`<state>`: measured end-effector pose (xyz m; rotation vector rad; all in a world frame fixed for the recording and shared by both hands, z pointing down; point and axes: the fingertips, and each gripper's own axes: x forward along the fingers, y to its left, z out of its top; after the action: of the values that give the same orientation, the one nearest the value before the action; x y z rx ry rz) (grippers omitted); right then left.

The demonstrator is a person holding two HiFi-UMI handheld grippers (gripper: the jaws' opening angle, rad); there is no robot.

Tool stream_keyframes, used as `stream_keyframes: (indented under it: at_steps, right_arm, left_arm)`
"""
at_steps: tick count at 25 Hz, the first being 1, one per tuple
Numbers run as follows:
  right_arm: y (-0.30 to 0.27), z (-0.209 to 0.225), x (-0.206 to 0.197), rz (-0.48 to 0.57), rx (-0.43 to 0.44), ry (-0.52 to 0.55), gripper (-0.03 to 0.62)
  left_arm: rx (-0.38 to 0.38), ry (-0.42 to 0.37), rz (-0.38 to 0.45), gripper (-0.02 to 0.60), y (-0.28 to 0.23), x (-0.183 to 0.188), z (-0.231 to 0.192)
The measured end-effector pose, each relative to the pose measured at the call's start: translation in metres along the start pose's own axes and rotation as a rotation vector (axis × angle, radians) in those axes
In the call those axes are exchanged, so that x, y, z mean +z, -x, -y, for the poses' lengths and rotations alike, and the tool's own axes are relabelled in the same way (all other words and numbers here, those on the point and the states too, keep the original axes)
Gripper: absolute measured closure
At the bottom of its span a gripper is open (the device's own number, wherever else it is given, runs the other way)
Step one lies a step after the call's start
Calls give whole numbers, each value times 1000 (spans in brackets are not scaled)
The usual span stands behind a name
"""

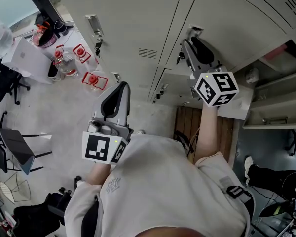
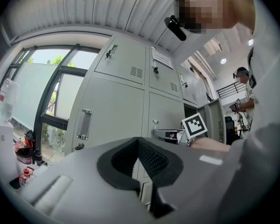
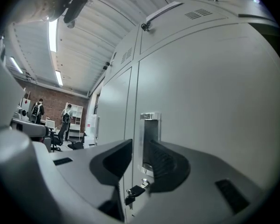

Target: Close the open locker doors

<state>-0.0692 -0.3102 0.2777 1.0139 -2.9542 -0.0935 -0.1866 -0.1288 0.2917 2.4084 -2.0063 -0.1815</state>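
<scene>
Grey lockers [image 1: 138, 19] fill the wall ahead. One locker at the right stands open, showing its shelves [image 1: 278, 90], and its door [image 1: 237, 105] swings out toward me. My right gripper [image 1: 195, 43] is raised against a closed locker door [image 3: 200, 101]. It is open, and the door's recessed handle [image 3: 149, 136] shows in the gap between its jaws, with a key [image 3: 134, 191] in the lock below. My left gripper [image 1: 117, 90] hangs lower and left, away from the lockers, shut on nothing. From the left gripper [image 2: 139, 146] view, the open door [image 2: 212, 120] shows at the right.
A white table [image 1: 24, 56] with red-capped bottles [image 1: 64, 60] stands at the left, near a black office chair [image 1: 7, 80]. Another person's leg and shoe [image 1: 254, 172] are at the lower right. Two people [image 3: 37, 110] stand far off in the room.
</scene>
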Motion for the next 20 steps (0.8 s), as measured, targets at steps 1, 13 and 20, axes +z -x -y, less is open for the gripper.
stream_keyframes:
  at_steps: [1, 13, 20]
  right_arm:
    - [-1, 1, 0, 0, -4, -1, 508]
    - [0, -8, -6, -9, -14, -13, 508]
    - [27, -21, 8, 27, -71, -9, 510]
  left_arm:
    - [0, 1, 0, 580, 0, 0, -1]
    - [-50, 18, -10, 580, -4, -4, -3]
    - [-131, 34, -9, 580, -10, -3, 2]
